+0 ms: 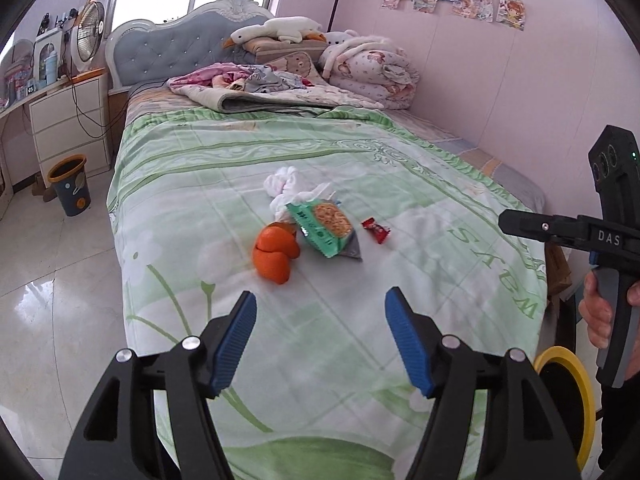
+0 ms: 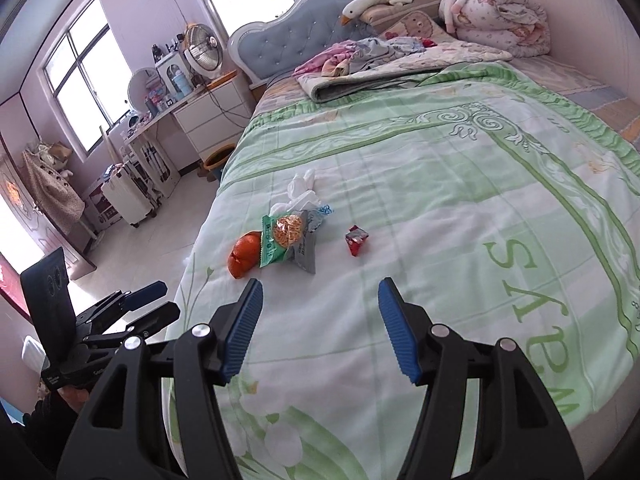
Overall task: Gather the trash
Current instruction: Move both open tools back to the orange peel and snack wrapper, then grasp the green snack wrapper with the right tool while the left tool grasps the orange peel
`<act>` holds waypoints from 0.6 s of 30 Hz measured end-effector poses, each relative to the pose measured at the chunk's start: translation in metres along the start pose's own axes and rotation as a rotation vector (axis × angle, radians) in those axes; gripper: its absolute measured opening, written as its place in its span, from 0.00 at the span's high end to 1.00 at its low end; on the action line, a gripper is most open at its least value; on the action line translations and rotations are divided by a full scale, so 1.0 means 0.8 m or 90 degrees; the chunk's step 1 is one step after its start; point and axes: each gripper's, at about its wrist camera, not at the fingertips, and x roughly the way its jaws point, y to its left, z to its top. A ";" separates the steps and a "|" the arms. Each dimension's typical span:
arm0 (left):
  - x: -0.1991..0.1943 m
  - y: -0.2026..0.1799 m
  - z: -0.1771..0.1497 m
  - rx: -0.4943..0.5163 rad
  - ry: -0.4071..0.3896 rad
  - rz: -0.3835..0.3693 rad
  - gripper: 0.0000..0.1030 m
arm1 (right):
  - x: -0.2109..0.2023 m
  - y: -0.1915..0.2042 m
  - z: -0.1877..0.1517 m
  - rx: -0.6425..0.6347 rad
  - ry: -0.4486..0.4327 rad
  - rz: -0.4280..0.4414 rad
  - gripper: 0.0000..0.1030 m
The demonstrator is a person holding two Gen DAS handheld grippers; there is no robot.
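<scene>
Lying ahead of both wide-spread, empty grippers, left gripper (image 1: 320, 340) and right gripper (image 2: 320, 330), orange peel (image 1: 274, 254), a snack wrapper (image 1: 326, 226), tissue (image 1: 286, 186) and a candy wrapper (image 1: 376, 230) are seen on the bed (image 1: 400, 184).

My two grippers (image 1: 320, 340) (image 2: 320, 332) look alike: black frames, ribbed blue pads (image 1: 236, 344), silver screws; "DAS" marks one at three o'clock.

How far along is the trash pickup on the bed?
Nothing looks collected yet. Left gripper and right gripper are open and empty. Orange peel, green snack bag, white tissue and red wrapper remain on the blanket; bin is on the floor.
</scene>
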 end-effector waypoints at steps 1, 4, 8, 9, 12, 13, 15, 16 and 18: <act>0.009 0.005 0.001 0.003 0.005 0.005 0.38 | 0.014 0.003 0.006 -0.002 0.012 0.006 0.44; 0.032 0.018 0.006 0.005 0.020 0.013 0.38 | 0.052 0.008 0.017 -0.004 0.041 0.021 0.44; 0.058 0.034 0.012 -0.004 0.038 0.013 0.38 | 0.104 0.012 0.036 0.000 0.083 0.032 0.44; 0.064 0.037 0.014 -0.005 0.041 0.010 0.38 | 0.116 0.013 0.041 0.000 0.092 0.034 0.44; 0.081 0.041 0.019 0.002 0.048 0.011 0.38 | 0.149 0.016 0.054 0.000 0.120 0.039 0.44; 0.087 0.042 0.021 0.002 0.051 0.013 0.38 | 0.158 0.017 0.058 -0.002 0.128 0.040 0.44; 0.097 0.047 0.025 -0.005 0.056 0.007 0.38 | 0.178 0.018 0.064 -0.005 0.141 0.031 0.44; 0.101 0.049 0.027 -0.009 0.058 0.004 0.38 | 0.186 0.017 0.067 -0.002 0.147 0.030 0.44; 0.110 0.050 0.028 -0.012 0.062 0.000 0.39 | 0.202 0.014 0.068 0.007 0.163 0.038 0.44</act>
